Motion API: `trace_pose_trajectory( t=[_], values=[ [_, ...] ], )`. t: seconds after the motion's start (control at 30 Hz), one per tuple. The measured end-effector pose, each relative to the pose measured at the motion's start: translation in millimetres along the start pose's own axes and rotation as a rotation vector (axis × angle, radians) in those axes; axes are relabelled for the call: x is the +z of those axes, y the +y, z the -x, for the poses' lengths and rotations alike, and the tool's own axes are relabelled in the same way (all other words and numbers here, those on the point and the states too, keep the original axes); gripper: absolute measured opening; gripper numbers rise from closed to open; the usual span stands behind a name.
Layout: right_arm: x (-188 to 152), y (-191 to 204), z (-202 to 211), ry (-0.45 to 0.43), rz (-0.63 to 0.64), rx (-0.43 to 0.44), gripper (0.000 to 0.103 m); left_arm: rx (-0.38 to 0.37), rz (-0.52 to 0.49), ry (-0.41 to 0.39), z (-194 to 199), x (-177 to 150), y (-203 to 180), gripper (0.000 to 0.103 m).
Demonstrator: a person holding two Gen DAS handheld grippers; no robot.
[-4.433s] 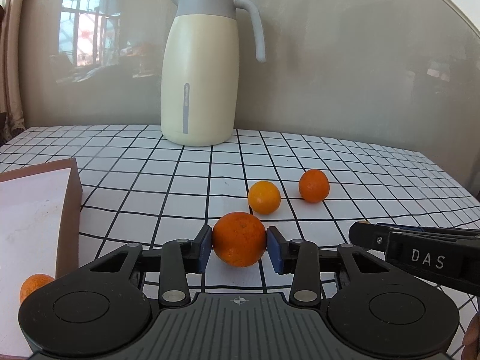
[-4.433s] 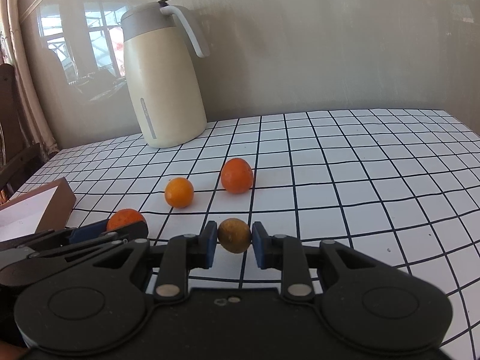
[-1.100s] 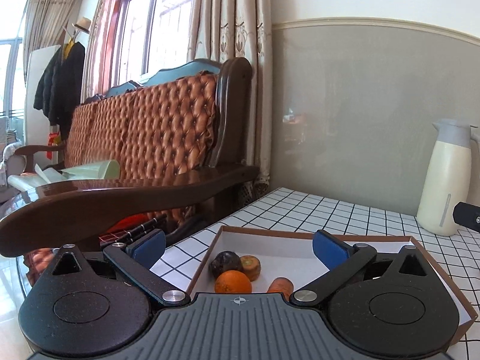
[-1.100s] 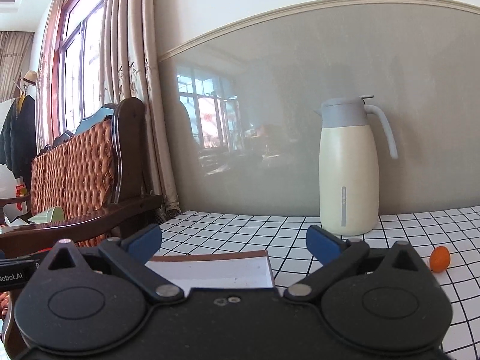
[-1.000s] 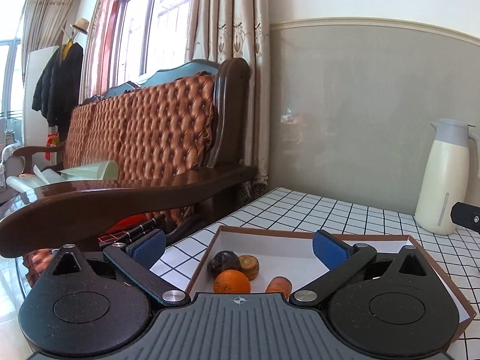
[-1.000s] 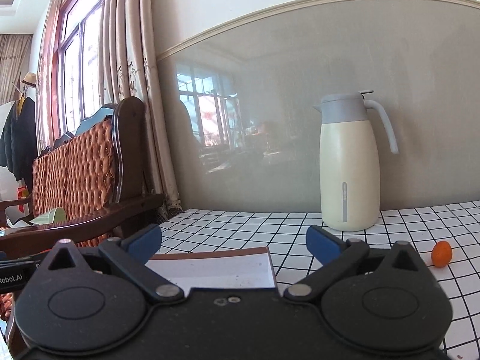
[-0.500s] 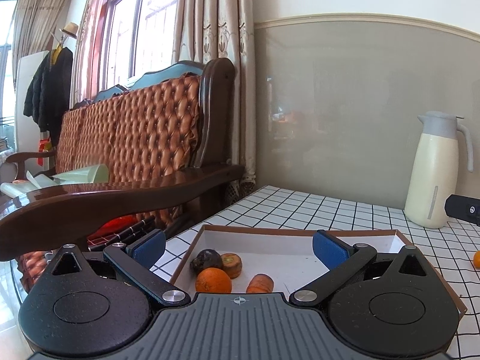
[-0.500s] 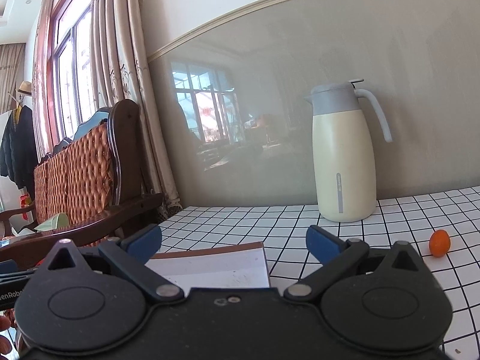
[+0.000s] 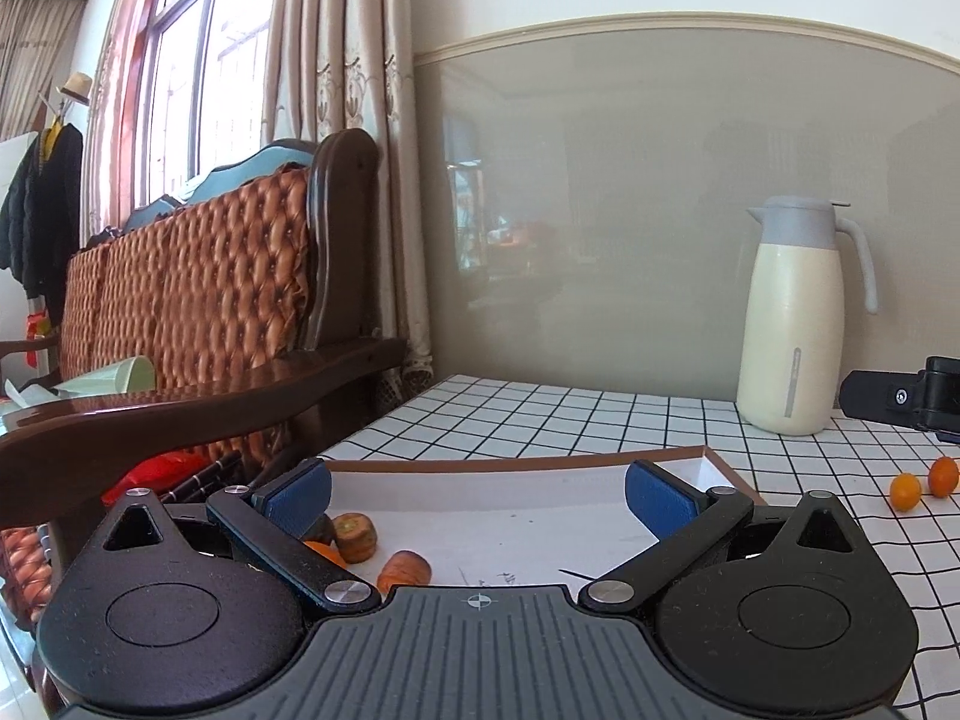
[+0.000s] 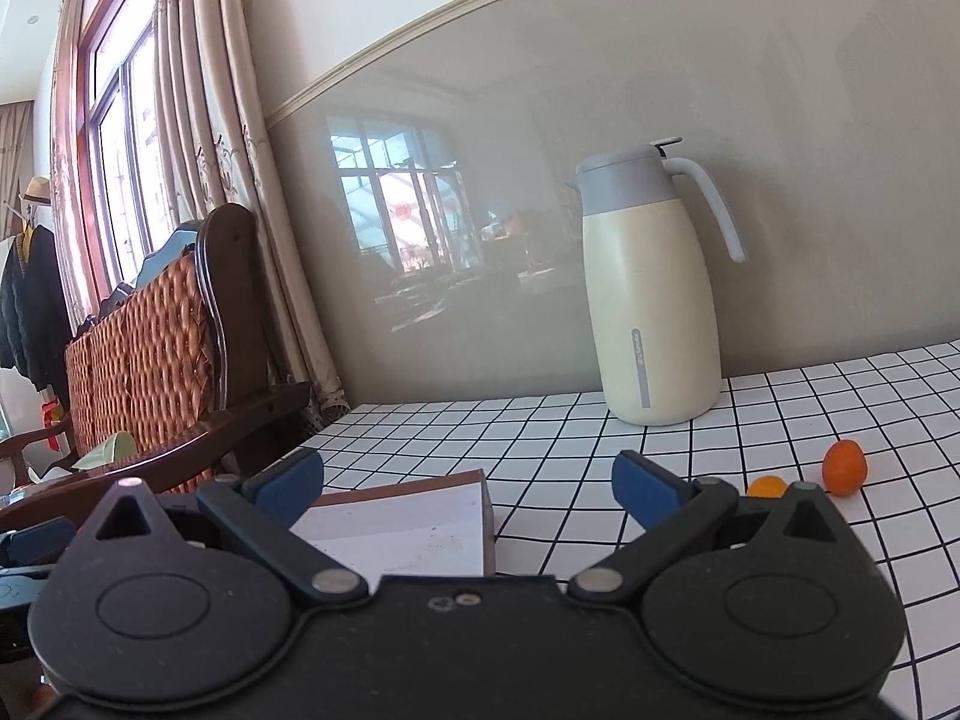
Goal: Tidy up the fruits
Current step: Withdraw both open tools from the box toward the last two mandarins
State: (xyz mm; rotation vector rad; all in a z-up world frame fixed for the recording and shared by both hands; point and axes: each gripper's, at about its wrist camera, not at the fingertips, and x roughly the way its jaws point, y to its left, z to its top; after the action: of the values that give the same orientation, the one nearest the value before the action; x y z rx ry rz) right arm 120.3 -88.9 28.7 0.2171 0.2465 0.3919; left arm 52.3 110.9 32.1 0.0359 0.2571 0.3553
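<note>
Orange fruits still loose on the checked tablecloth (image 10: 540, 444): two of them, sitting just beside each other at right of frame in both views. In the right wrist view the rounder orange one (image 10: 845, 466) is showing clear at mid-right, and the yellower one (image 10: 767, 486) is peeking out just behind the right gripper's (image 10: 467, 481) own right finger linkage. In the left wrist view the same pair is lying at the far right edge, well apart from the left gripper (image 9: 479, 489).

Both grippers are hanging with jaws spread wide, nothing between the pads. The left one is sitting over the cardboard box (image 9: 729, 468), where a few fruits are already lying at lower left of frame, partly hidden by its left finger. Exact count in the box is unclear.

The key relation: remaining fruits are lying to the right of both tools, and the right gripper is looking like the nearer one. Neither fruit has a long axis worth aligning to, though the orange one is looking slightly oval. The cream jug (image 10: 651, 312) is standing behind them, near the wall, clear of the path.
</note>
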Motion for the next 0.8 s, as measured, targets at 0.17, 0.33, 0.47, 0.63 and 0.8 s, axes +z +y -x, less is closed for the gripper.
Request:
trace_pose_trajectory(
  t=[0.17, 0.33, 0.47, 0.63, 0.8],
  values=[
    [1.3, -11.0, 5.7, 0.02, -0.01, 0.001, 0.097, -0.033, -0.016, 0.007, -0.8, 0.3, -17.6, 0.103],
    [1.6, -22.7, 10.7, 0.047, -0.01, -0.017, 0.097, -0.07, -0.034, 0.015, -0.2, -0.7, -34.3, 0.103],
    [2.3, -36.0, 15.0, 0.058, -0.026, -0.045, 0.097, -0.105, -0.042, 0.02, 1.1, -1.1, -47.9, 0.103],
    [2.7, -50.6, 22.1, 0.061, -0.028, -0.082, 0.097, -0.15, -0.048, 0.027, 1.9, -0.4, -67.2, 0.103],
    [2.1, -64.9, 27.6, 0.078, -0.029, -0.116, 0.097, -0.204, -0.053, 0.043, 2.0, -1.1, -87.7, 0.103]
  ],
)
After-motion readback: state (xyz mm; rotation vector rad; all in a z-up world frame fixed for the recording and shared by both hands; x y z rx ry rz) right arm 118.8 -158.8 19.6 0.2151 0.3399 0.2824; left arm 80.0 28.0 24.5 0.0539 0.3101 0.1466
